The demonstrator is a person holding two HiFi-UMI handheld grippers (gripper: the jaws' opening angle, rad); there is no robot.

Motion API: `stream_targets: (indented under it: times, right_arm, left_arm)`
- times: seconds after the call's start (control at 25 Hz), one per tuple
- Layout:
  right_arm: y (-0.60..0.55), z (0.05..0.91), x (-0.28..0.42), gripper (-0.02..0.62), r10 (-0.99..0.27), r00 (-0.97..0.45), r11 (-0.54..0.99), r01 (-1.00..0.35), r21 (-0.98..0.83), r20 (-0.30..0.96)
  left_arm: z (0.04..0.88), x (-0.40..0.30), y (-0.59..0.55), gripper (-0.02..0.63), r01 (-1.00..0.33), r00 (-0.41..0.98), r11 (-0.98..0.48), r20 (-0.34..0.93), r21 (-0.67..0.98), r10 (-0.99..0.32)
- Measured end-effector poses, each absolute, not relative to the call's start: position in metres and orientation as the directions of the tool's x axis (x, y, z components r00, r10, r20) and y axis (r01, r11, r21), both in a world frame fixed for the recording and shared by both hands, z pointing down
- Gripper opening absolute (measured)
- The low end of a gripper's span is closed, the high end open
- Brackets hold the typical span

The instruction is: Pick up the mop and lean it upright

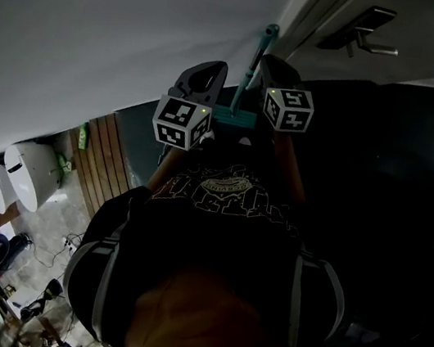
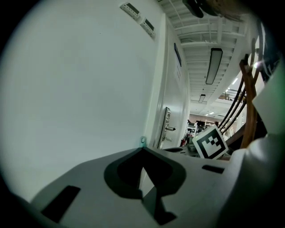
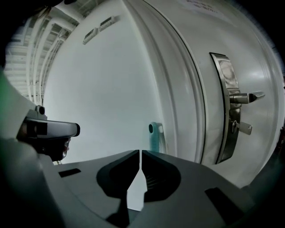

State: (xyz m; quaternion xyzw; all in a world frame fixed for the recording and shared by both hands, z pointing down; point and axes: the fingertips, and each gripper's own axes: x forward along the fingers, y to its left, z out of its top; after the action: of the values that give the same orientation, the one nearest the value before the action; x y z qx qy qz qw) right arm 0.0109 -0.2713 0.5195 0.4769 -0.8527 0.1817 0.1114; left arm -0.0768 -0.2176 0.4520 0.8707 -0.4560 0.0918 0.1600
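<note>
Both empty and closed, left gripper (image 2: pixel 142 151) and right gripper (image 3: pixel 140 153) needed a gentle retreat, sparing the leaning mop (image 3: pixel 153 136).

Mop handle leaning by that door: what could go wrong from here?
The teal mop handle leans on the smooth white wall, so it might slide sideways and fall. The left gripper and right gripper are both shut and empty beside it; a bump from either could topple it. The door stands close; if it opens, it might knock the handle down.
</note>
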Motion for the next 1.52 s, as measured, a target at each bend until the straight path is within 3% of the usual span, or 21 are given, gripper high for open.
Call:
stream_targets:
  times: [1.52]
  right_arm:
    - [-0.177,0.446,0.009,0.018,-0.74,-0.608,0.589,-0.792,-0.16,0.286]
  left_arm:
    - [0.448,-0.036,-0.185,0.048,-0.789,0.614,-0.581,0.305,0.2,-0.728]
